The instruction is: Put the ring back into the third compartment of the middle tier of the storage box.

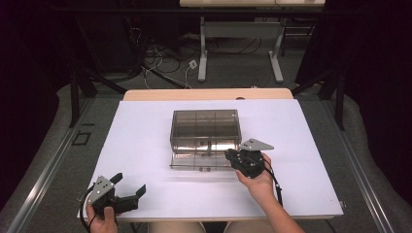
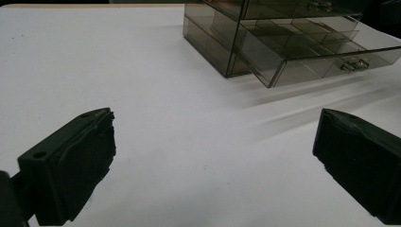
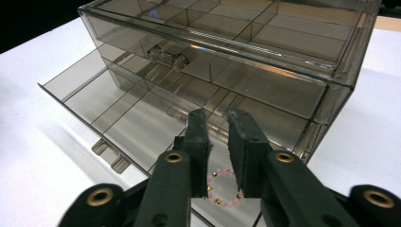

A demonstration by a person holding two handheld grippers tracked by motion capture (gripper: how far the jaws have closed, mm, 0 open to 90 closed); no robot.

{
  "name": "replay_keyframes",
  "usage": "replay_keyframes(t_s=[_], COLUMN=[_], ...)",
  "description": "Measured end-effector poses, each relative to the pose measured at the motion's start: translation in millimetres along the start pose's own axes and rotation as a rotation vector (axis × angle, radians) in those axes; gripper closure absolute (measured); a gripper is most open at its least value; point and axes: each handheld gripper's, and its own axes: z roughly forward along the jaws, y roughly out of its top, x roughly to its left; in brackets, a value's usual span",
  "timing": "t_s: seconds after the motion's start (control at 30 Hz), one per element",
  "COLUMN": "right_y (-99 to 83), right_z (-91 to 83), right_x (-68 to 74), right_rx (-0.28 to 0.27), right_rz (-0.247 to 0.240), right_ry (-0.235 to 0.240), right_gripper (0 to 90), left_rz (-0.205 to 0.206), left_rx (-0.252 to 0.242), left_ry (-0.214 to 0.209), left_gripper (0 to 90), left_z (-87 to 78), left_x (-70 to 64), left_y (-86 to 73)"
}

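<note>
While the white tabletop [image 1: 145, 145] lies bare toward its near-left corner, where the left gripper [image 1: 127, 194] rests wide open and empty, the smoky drawer box [image 1: 205, 127] sits mid-tabletop, lower drawer [image 3: 118, 111] pulled out, right gripper [image 3: 221, 142] above it, jaws pinching a small beaded ring [image 3: 222, 187]

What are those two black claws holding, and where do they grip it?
The right gripper pinches a small pink beaded ring by its top, above the open lower drawer. The left gripper is open and holds nothing.
</note>
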Motion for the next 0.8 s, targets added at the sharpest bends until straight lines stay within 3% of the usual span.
replay_keyframes(t_s=[0.17,0.53,0.8], right_y=[-0.2,-1.4,-2.3], right_z=[-1.0,0.1,-2.3], right_x=[0.2,0.6,0.4], right_rx=[0.005,-0.003,-0.014], right_rz=[0.005,0.006,0.021], right_ry=[-0.007,-0.033,-0.046], right_gripper=[68.5,39.4,29.3], left_rz=[-0.001,-0.003,-0.004], left_rx=[0.0,-0.001,0.001], left_ry=[-0.001,-0.001,-0.001], left_gripper=[0.4,0.4,0.4], left_z=[0.0,0.2,0.3], left_x=[-0.2,-0.1,-0.2], left_y=[0.0,-0.1,-0.2])
